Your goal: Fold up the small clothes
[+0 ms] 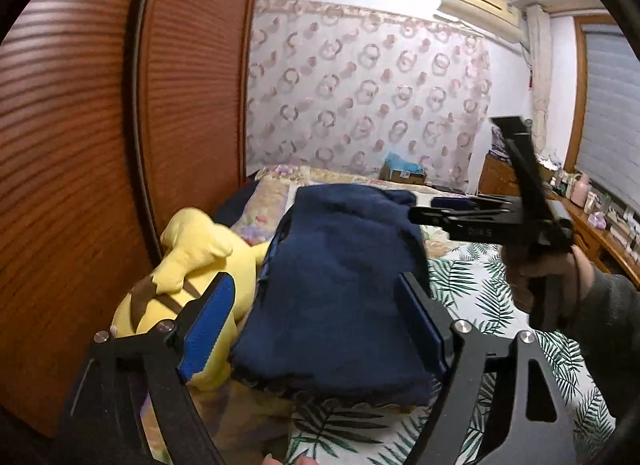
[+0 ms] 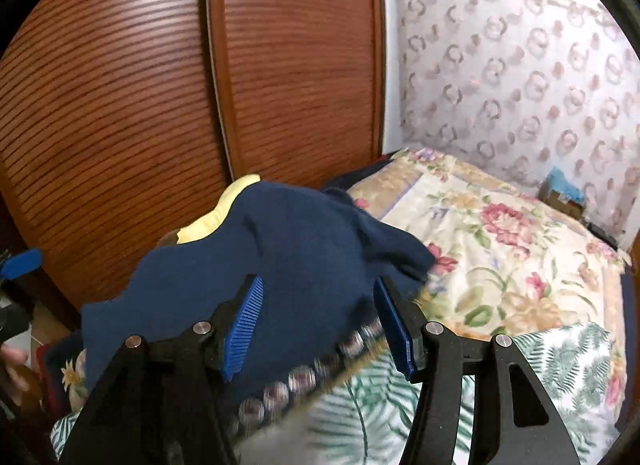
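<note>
A folded navy garment [image 1: 340, 285] lies on the bed, partly draped over a yellow plush toy [image 1: 192, 265]. My left gripper [image 1: 316, 317] is open, its blue pads standing on either side of the garment's near end without pressing it. My right gripper [image 2: 320, 321] is open too, its fingers straddling the navy garment [image 2: 288, 249] just above its patterned hem [image 2: 304, 377]. In the left wrist view the right gripper [image 1: 424, 213] reaches in from the right, by the garment's far right corner, held by a hand [image 1: 548, 277].
A leaf-print sheet [image 1: 480, 297] and a floral quilt [image 2: 500, 257] cover the bed. Brown slatted wardrobe doors [image 1: 120, 145] stand close on the left. A cardboard box [image 1: 404, 173] sits at the bed's far end, and a cluttered dresser [image 1: 600, 233] runs along the right.
</note>
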The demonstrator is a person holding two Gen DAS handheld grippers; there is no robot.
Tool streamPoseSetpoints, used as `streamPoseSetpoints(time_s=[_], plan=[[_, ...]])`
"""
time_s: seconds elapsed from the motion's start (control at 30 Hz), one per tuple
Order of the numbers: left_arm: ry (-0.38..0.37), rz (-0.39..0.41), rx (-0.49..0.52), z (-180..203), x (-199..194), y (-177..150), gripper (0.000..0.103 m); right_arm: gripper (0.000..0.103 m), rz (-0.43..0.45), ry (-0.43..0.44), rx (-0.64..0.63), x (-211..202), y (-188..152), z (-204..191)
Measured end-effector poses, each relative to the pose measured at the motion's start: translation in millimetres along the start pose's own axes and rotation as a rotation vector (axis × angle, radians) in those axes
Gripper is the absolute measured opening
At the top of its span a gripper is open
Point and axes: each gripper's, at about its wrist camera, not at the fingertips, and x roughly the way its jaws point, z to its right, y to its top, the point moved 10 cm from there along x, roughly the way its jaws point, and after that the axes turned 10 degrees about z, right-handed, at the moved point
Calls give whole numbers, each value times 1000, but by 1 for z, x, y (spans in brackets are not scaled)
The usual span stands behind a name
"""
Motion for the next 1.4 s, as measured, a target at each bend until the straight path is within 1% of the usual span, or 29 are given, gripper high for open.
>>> streamPoseSetpoints(time_s=[0.03, 0.13, 0.3, 0.37, 0.43, 0.47, 0.6, 0.77, 0.87, 0.9, 1.0, 1.2, 1.27, 1.37, 1.4], plan=[[-5, 0, 3, 4, 0, 1, 82, 60, 11, -9, 4, -15, -9, -5], [-32, 1, 15, 22, -2, 1, 82, 60, 32, -48, 20, -50, -26, -6], [-93, -2, 34, 57, -4, -2, 82, 74, 66, -118, 60, -100, -51, 0], [-103, -8, 44, 70, -4, -5, 82, 76, 75, -159, 75, -119, -61, 3], [-107, -24, 47, 82, -4, -8, 82, 77, 92, -202, 88, -145, -71, 1], [-121, -27, 46, 88, -4, -10, 82, 77, 100, -226, 99, -156, -76, 2], [-156, -31, 59, 116, -9, -16, 82, 78, 113, -308, 131, -190, -94, 2], [-207, -35, 63, 152, -19, -18, 82, 78, 155, -399, 181, -240, -100, -9], [-213, -19, 82, 171, -27, -12, 82, 78, 184, -449, 196, -253, -97, -15], [-216, -13, 91, 176, -29, -9, 82, 78, 190, -459, 197, -251, -96, -22], [-212, -5, 109, 186, -36, -2, 82, 78, 210, -505, 203, -260, -97, -31], [-211, 16, 119, 198, -46, 8, 82, 78, 267, -532, 217, -260, -97, -48], [-200, 43, 127, 199, -52, 11, 82, 78, 285, -548, 220, -259, -97, -52], [-193, 47, 124, 199, -54, 14, 82, 78, 298, -563, 219, -254, -101, -57], [-196, 46, 119, 199, -54, 15, 82, 78, 300, -561, 220, -251, -106, -58]])
